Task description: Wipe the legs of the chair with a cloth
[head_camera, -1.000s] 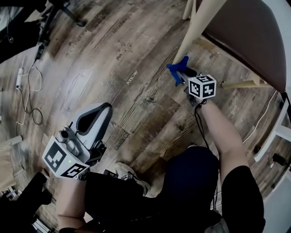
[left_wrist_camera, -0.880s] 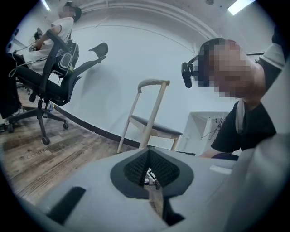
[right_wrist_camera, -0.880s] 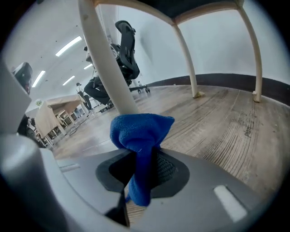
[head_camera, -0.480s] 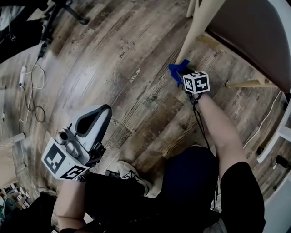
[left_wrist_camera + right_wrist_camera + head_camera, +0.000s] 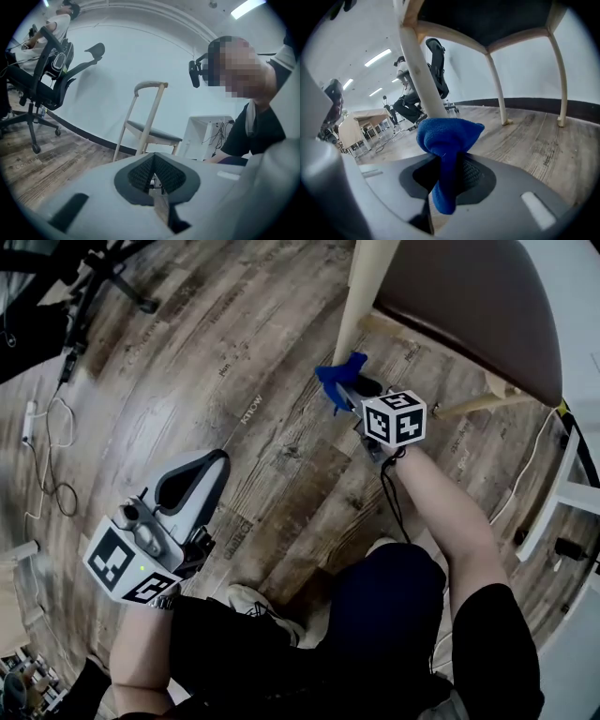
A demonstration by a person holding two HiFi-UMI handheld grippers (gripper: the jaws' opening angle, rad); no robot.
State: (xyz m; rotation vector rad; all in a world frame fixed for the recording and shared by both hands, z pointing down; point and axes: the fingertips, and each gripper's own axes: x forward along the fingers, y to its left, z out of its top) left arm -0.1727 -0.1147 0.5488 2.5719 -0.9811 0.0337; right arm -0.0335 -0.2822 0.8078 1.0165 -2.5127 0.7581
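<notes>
The wood floor [image 5: 234, 362] carries the chair [image 5: 469, 306], one pale leg [image 5: 361, 287] slanting down from its seat. Well apart from the chair, the left gripper [image 5: 192, 486] has its jaws together on nothing. The right gripper [image 5: 349, 395] is at that leg, jaws clamped on the blue cloth [image 5: 336, 376], whose bunched end meets the leg.
</notes>
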